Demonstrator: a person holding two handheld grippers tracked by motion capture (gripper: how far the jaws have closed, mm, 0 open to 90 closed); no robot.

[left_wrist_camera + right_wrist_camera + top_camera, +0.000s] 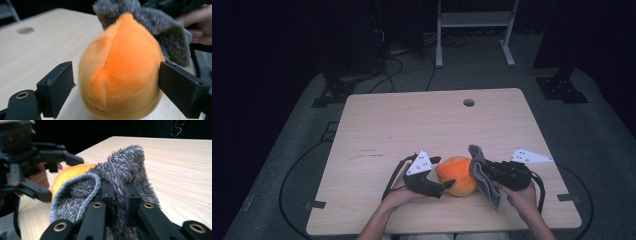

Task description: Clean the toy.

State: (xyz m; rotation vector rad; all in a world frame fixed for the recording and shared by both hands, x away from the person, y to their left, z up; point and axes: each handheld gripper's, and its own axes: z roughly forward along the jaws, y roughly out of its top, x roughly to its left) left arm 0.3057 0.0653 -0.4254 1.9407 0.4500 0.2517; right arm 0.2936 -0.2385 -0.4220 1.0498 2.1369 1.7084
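Plush (456, 176) on the near bench (412, 125), a claw at each side.
Left claw (443, 186) stands apart around the orange plush, its right jaw touching or nearly so, the left clear; right claw (119, 192) is clamped on a grey cloth (125, 167) draped against the plush's right side.

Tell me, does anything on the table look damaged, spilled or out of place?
Nothing stands out. The orange plush toy sits intact on the table between the open left gripper; the right gripper pinches a grey fuzzy cloth beside it.
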